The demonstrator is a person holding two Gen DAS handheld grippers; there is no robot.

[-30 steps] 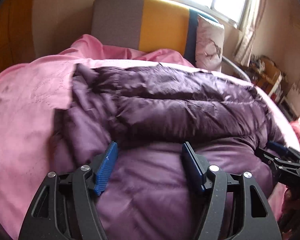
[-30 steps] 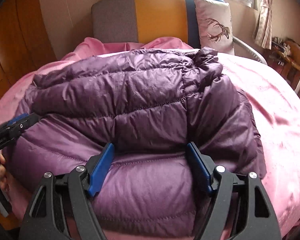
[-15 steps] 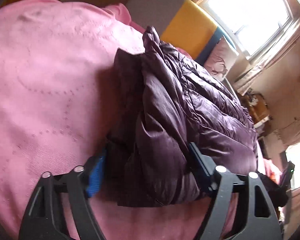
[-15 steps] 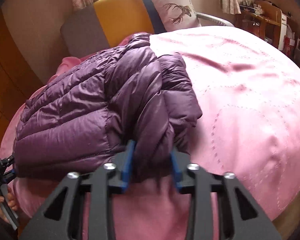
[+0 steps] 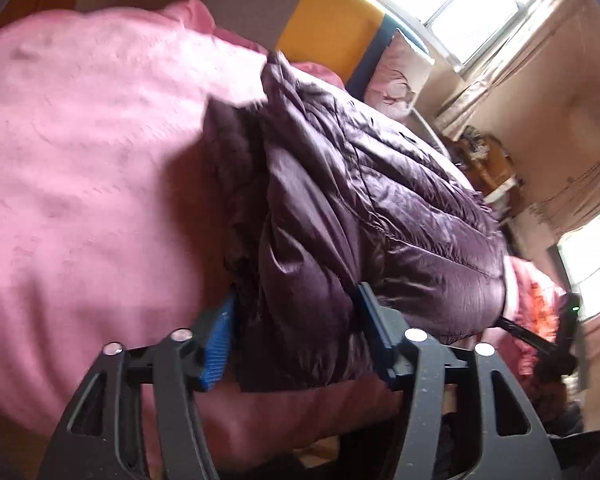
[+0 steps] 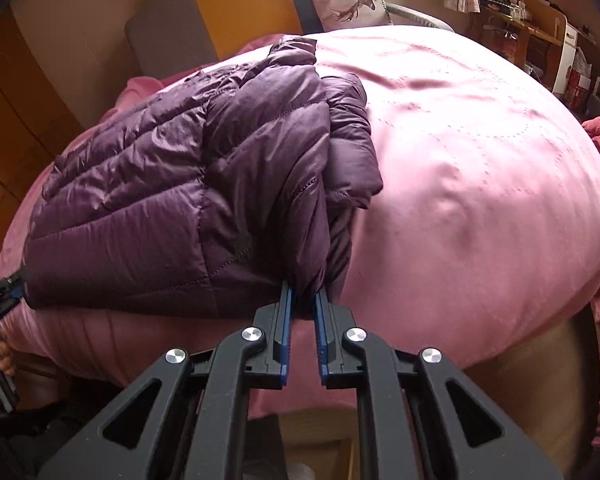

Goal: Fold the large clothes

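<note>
Left gripper first: its jaws have just been closing, and a thick bunched end of the purple down jacket now fills the gap between the blue pads, which look pressed against it, likely to pin the stacked layers together. Beyond those fingers the jacket runs away over the pink bedspread. Over to the right gripper: pinched nearly shut on a thin gathered fold at the jacket's other end, the bulk lying ahead and left of its fingers, bare pink cover to their right. Both ends held, I'd say, so the folded bundle keeps its shape.
</note>
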